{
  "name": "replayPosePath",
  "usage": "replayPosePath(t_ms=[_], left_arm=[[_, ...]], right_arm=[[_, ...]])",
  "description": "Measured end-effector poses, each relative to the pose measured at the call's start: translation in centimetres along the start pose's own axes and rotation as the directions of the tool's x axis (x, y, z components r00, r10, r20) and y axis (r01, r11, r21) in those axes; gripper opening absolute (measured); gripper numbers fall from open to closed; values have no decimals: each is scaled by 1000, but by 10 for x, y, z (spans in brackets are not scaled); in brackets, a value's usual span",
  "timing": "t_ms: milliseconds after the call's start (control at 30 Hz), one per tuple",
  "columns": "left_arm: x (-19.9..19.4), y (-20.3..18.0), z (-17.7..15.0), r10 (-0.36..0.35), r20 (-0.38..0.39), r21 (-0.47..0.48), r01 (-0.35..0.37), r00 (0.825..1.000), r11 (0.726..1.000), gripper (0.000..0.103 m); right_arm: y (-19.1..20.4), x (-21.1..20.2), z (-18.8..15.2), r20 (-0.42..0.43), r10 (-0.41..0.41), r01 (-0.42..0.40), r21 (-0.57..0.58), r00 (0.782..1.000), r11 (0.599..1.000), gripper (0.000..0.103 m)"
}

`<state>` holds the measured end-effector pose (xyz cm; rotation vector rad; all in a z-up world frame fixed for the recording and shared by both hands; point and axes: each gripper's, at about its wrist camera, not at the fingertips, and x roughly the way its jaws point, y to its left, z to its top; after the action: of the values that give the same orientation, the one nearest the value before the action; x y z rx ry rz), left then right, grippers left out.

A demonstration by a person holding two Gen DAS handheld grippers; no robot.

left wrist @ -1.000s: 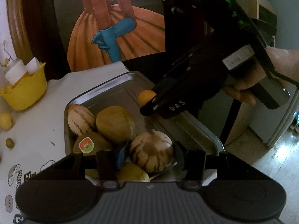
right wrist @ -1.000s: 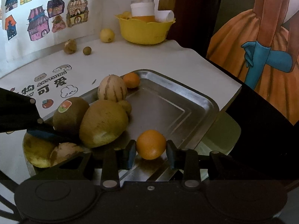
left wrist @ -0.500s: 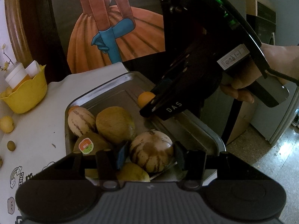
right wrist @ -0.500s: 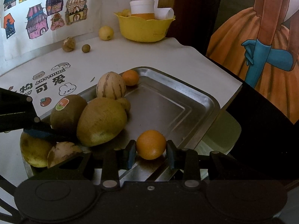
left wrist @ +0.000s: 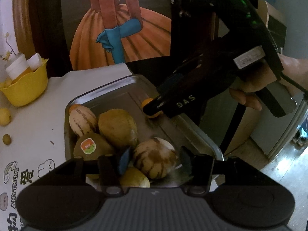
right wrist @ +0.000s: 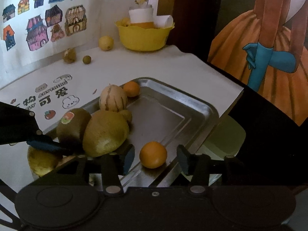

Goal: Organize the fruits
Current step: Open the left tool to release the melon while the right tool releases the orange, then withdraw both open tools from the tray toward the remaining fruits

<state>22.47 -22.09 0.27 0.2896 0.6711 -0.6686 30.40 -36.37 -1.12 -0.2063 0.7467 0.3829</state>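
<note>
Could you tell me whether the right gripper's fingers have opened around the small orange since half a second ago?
Yes. The right gripper has opened: gaps now flank the orange, which rests at the same tray ridge.

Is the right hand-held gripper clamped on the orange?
No: the right hand-held gripper is open, with gaps between its pads and the orange.

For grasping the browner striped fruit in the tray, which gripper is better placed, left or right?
Left. The left gripper is open, with one finger on each side of the striped fruit. The right gripper is open around the orange, at another part of the tray.
</note>
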Motion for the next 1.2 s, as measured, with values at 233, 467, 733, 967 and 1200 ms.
replayPosePath(t_ms=[233, 467, 733, 967, 1200], left_arm=[[-30, -1, -3, -7, 74, -6, 8, 997, 1000, 76], [-79, 18, -33, 34, 128, -125, -18, 991, 992, 90], [-124, 45, -63, 149, 124, -308, -104, 981, 946, 102], [-150, 49, -89, 242, -13, -354, -231, 970, 906, 103], [-172, 70, -111, 264, -79, -430, -272, 961, 861, 103]], right_arm=[[3, -29, 2, 41, -22, 21, 10, 999, 1000, 72], [16, -66, -4, 59, -46, 46, 10, 997, 999, 89], [53, -96, -24, 15, -82, 82, 4, 997, 997, 102], [98, -112, -45, -71, -47, 49, 24, 996, 999, 102], [147, -124, -56, -127, 44, -42, 21, 991, 999, 102]])
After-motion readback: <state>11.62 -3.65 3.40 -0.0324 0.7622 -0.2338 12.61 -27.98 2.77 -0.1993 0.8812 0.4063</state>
